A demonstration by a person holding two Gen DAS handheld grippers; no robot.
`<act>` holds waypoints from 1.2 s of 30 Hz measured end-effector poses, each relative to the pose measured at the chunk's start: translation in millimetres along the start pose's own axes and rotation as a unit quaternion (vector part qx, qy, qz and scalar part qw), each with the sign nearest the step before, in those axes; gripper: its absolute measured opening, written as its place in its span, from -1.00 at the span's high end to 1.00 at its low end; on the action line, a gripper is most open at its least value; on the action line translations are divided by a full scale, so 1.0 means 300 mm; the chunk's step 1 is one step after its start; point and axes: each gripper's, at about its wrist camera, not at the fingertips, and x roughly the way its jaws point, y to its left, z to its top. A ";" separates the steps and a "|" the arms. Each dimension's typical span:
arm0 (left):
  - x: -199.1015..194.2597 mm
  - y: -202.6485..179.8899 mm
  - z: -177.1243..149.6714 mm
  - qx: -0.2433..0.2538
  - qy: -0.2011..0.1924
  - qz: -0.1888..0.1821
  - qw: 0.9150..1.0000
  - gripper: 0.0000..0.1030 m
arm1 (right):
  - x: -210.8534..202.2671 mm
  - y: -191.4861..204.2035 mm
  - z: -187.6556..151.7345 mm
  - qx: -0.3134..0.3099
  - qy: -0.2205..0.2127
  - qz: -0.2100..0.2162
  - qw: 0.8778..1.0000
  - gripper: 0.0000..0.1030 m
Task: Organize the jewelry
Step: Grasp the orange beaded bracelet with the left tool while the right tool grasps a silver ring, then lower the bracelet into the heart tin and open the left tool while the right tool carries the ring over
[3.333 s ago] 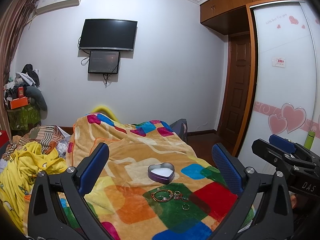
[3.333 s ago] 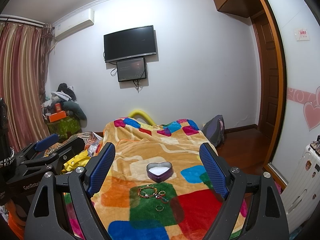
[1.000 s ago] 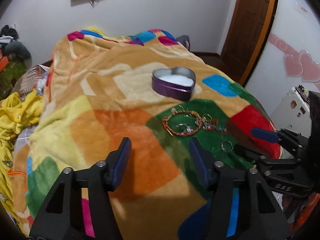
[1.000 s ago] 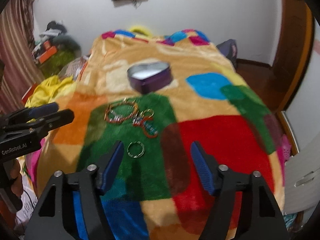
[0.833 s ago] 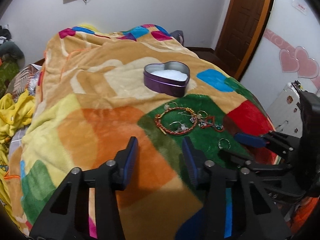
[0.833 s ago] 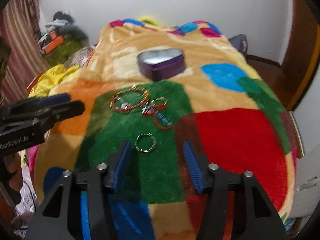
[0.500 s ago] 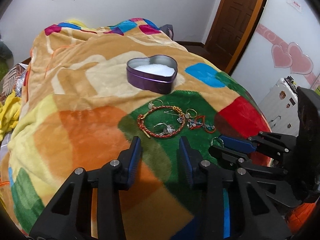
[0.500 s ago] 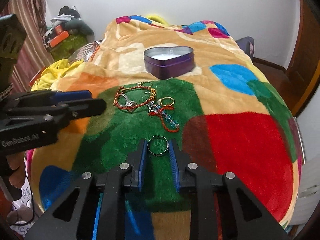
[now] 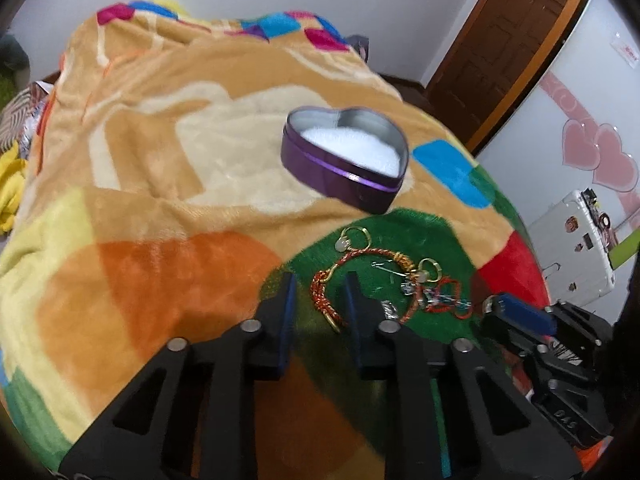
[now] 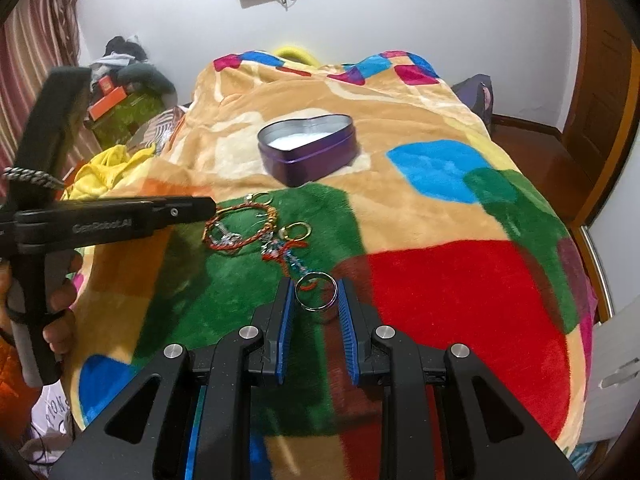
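On the blanket [image 10: 460,280], your right claw [image 10: 316,296] clamps a ring [image 10: 316,291]; your left claw [image 9: 318,292] stands apart around a bracelet [image 9: 352,276], with the tin [image 9: 344,164] ahead.

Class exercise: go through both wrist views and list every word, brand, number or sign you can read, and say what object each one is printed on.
"GenRobot.AI": on the side of the left gripper, seen in the right wrist view.
"DAS": on the body of the right gripper, low in the left wrist view.
Red print on the small notice stuck to the wardrobe door: too small to read.
Stickers on the white suitcase: too blurred to read.
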 end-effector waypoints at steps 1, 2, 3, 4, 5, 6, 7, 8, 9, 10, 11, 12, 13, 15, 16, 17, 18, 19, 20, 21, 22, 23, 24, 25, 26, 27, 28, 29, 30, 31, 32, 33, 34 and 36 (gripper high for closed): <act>0.010 -0.002 -0.001 0.001 0.003 0.005 1.000 0.74 | 0.002 -0.004 0.003 0.002 -0.001 0.000 1.000 0.61; 0.021 -0.004 0.000 0.004 0.004 0.010 1.000 0.76 | 0.005 -0.008 0.006 0.004 -0.001 -0.001 1.000 0.61; 0.025 -0.007 -0.002 0.005 0.003 0.014 1.000 0.81 | 0.006 -0.012 0.008 0.005 -0.002 -0.001 1.000 0.61; 0.028 -0.011 -0.002 0.008 0.003 0.017 1.000 0.83 | 0.006 -0.014 0.008 0.006 -0.002 0.000 1.000 0.61; 0.027 -0.013 -0.003 0.011 0.001 0.019 1.000 0.84 | 0.008 -0.016 0.010 0.007 -0.003 0.000 1.000 0.61; 0.024 -0.015 -0.003 0.013 0.000 0.020 1.000 0.85 | 0.008 -0.017 0.011 0.008 -0.003 0.000 1.000 0.61; 0.022 -0.015 -0.004 0.014 -0.002 0.020 1.000 0.85 | 0.010 -0.017 0.015 0.008 -0.004 0.000 1.000 0.61; 0.016 -0.016 -0.005 0.015 -0.004 0.021 1.000 0.86 | 0.009 -0.017 0.018 0.008 -0.005 0.000 1.000 0.61; 0.008 -0.017 -0.006 0.015 -0.008 0.020 1.000 0.86 | 0.007 -0.017 0.020 0.008 -0.006 0.000 1.000 0.61; 0.000 -0.018 -0.006 0.015 -0.011 0.019 1.000 0.86 | 0.004 -0.017 0.021 0.008 -0.008 0.000 1.000 0.61; -0.012 -0.020 -0.005 0.014 -0.016 0.020 1.000 0.86 | 0.001 -0.017 0.026 0.008 -0.010 -0.001 1.000 0.61; -0.025 -0.019 -0.003 0.013 -0.022 0.020 0.999 0.86 | -0.004 -0.019 0.030 0.008 -0.013 -0.001 1.000 0.61; -0.036 -0.020 -0.001 0.012 -0.025 0.018 0.999 0.86 | -0.010 -0.020 0.031 0.008 -0.015 -0.002 1.000 0.61; -0.067 -0.022 0.007 0.012 -0.035 0.014 0.999 0.87 | -0.025 -0.022 0.040 0.008 -0.022 -0.004 1.000 0.61; -0.081 -0.024 0.011 0.014 -0.040 0.013 0.999 0.87 | -0.033 -0.021 0.043 0.008 -0.026 -0.005 1.000 0.61; -0.100 -0.029 0.016 0.017 -0.047 0.014 0.999 0.87 | -0.042 -0.021 0.047 0.008 -0.030 -0.006 1.000 0.61; -0.122 -0.036 0.022 0.022 -0.054 0.014 0.998 0.88 | -0.051 -0.022 0.053 0.009 -0.034 -0.006 0.999 0.61; -0.140 -0.044 0.028 0.025 -0.060 0.013 0.998 0.93 | -0.060 -0.023 0.061 0.010 -0.038 -0.005 0.999 0.61; -0.154 -0.051 0.031 0.028 -0.065 0.012 0.997 0.94 | -0.070 -0.022 0.069 0.010 -0.043 -0.007 0.999 0.61; -0.173 -0.059 0.038 0.032 -0.072 0.011 0.997 0.94 | -0.077 -0.020 0.077 0.009 -0.048 -0.009 0.999 0.61; -0.186 -0.064 0.041 0.034 -0.076 0.011 0.996 0.94 | -0.082 -0.018 0.082 0.009 -0.052 -0.010 0.999 0.61; -0.200 -0.072 0.046 0.039 -0.082 0.011 0.996 0.94 | -0.088 -0.017 0.090 0.009 -0.056 -0.010 0.998 0.61; -0.212 -0.078 0.051 0.043 -0.087 0.014 0.995 0.94 | -0.093 -0.015 0.097 0.010 -0.060 -0.011 0.998 0.61; -0.219 -0.083 0.055 0.045 -0.090 0.014 0.995 0.96 | -0.098 -0.014 0.101 0.009 -0.063 -0.011 0.998 0.61; -0.230 -0.088 0.061 0.047 -0.094 0.013 0.994 0.97 | -0.101 -0.012 0.108 0.010 -0.066 -0.012 0.998 0.61; -0.239 -0.091 0.068 0.049 -0.096 0.010 0.994 0.98 | -0.105 -0.010 0.113 0.009 -0.069 -0.013 0.997 0.61; -0.246 -0.095 0.073 0.050 -0.098 0.009 0.994 0.98 | -0.109 -0.009 0.117 0.009 -0.071 -0.013 0.997 0.61; -0.255 -0.100 0.079 0.053 -0.103 0.011 0.993 0.98 | -0.111 -0.008 0.123 0.009 -0.074 -0.013 0.997 0.61; -0.264 -0.105 0.086 0.057 -0.108 0.012 0.992 0.98 | -0.112 -0.007 0.128 0.009 -0.076 -0.013 0.997 0.61; -0.270 -0.108 0.091 0.059 -0.111 0.012 0.992 0.98 | -0.113 -0.008 0.134 0.010 -0.078 -0.013 0.997 0.61; -0.278 -0.111 0.096 0.062 -0.116 0.014 0.991 0.98 | -0.112 -0.006 0.138 0.009 -0.080 -0.015 0.997 0.61; -0.284 -0.115 0.104 0.065 -0.121 0.014 0.990 0.98 | -0.109 -0.005 0.141 0.009 -0.081 -0.017 0.997 0.61; -0.289 -0.118 0.109 0.066 -0.123 0.015 0.990 0.98 | -0.108 -0.004 0.144 0.009 -0.081 -0.017 0.997 0.61; -0.298 -0.124 0.125 0.072 -0.130 0.018 0.989 0.98 | -0.101 -0.002 0.154 0.009 -0.081 -0.018 0.996 0.61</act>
